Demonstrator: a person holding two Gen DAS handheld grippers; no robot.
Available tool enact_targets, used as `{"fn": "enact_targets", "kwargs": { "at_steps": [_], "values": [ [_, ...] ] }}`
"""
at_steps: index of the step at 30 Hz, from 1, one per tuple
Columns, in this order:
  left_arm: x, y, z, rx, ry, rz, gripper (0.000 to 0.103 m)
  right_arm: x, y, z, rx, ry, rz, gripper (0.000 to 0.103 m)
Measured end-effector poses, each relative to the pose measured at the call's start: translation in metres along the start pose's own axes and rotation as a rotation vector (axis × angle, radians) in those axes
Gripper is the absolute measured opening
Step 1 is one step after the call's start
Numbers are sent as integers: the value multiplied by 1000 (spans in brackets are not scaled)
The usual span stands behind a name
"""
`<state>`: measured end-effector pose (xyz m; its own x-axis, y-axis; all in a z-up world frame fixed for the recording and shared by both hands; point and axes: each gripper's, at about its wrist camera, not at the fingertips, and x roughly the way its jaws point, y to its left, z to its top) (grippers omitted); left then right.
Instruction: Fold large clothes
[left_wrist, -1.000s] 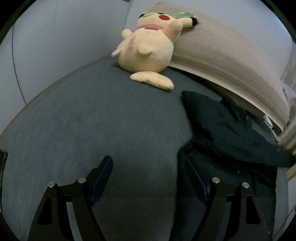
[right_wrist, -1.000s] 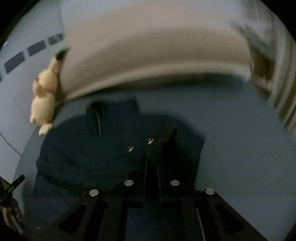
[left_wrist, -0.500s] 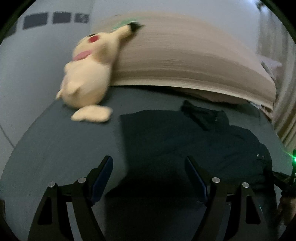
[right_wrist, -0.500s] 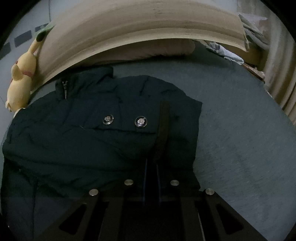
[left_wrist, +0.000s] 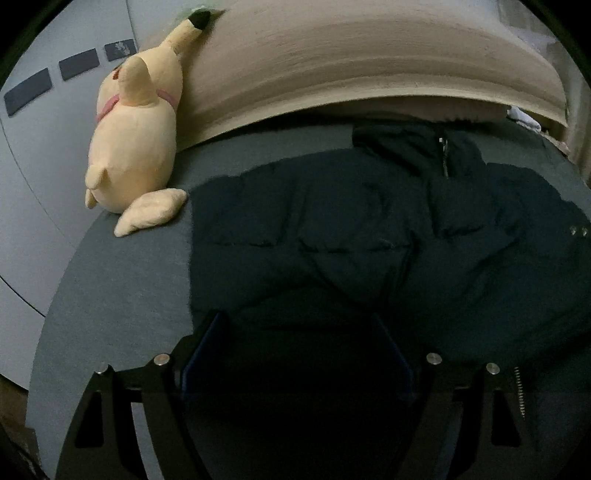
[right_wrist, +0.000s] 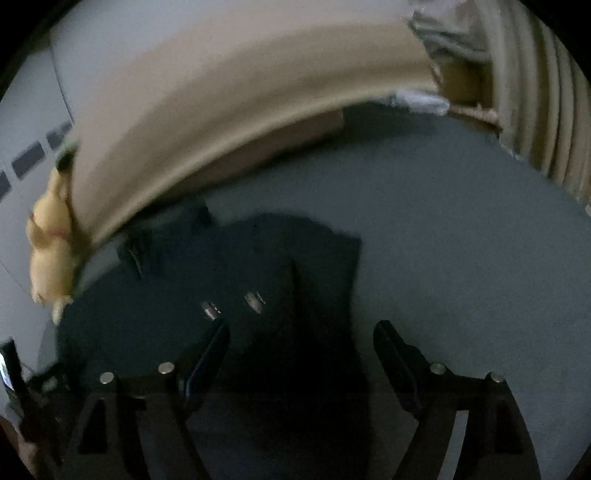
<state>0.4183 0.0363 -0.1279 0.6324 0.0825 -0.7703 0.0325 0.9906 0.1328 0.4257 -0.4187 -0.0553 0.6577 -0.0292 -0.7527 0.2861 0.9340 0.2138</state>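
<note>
The grey bed (left_wrist: 122, 295), a flat, finely napped sheet, fills both my views; a tan ribbed headboard (left_wrist: 351, 62) curves across twelve o'clock. One dark puffy quilted jacket (left_wrist: 369, 236) lies spread at centre, collar and zip toward twelve, two metal snaps (right_wrist: 231, 304) shining. One soft yellow plush toy (left_wrist: 133, 147) leans at ten o'clock. My left gripper (left_wrist: 295, 343) stands released over the jacket's hem. My right gripper (right_wrist: 301, 354) has just sprung apart, clasping nothing.
</note>
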Motion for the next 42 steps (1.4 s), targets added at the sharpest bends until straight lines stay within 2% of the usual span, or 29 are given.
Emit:
{"fn": "enact_targets", "kwargs": {
  "at_steps": [4, 6, 9, 12, 13, 15, 17, 21, 28, 30, 31, 34, 36, 39, 42],
  "values": [
    [-34, 6, 14, -55, -117, 12, 82, -5, 44, 12, -87, -48, 71, 84],
    [-37, 5, 24, -83, -132, -8, 83, 5, 64, 12, -136, -43, 83, 84],
    [-16, -5, 25, -52, -74, 8, 83, 31, 85, 7, -172, -11, 68, 84],
    [23, -13, 15, -40, 56, 5, 83, 63, 87, -5, -205, 56, 12, 84],
    [25, -12, 11, -53, 47, 0, 86, 74, 86, -10, -210, 88, -8, 84],
    [29, -9, 5, -80, 29, 11, 92, 87, 79, -17, -224, 98, -43, 92],
    [33, -9, 4, -83, 35, 8, 94, 91, 73, -22, -211, 113, -26, 92],
    [36, -10, 3, -78, 41, 12, 96, 95, 75, -24, -227, 127, -45, 93],
    [36, -10, 3, -72, 41, 12, 96, 83, 70, -24, -238, 111, -56, 93],
    [36, -10, 3, -73, 39, 12, 97, 73, 72, -21, -226, 70, -91, 93],
    [36, -10, 3, -73, 36, 13, 97, 60, 74, -18, -216, 18, -98, 93],
    [36, -11, 3, -73, 34, 15, 97, 36, 88, -13, -214, -46, -45, 93],
    [36, -11, 3, -72, 35, 15, 97, 27, 102, -16, -242, -55, 1, 93],
    [36, -11, 2, -70, 33, 17, 97, 32, 121, -34, -316, -11, 34, 93],
    [37, -11, 2, -70, 35, 16, 97, 60, 122, -55, -355, 118, 20, 93]
  ]
}}
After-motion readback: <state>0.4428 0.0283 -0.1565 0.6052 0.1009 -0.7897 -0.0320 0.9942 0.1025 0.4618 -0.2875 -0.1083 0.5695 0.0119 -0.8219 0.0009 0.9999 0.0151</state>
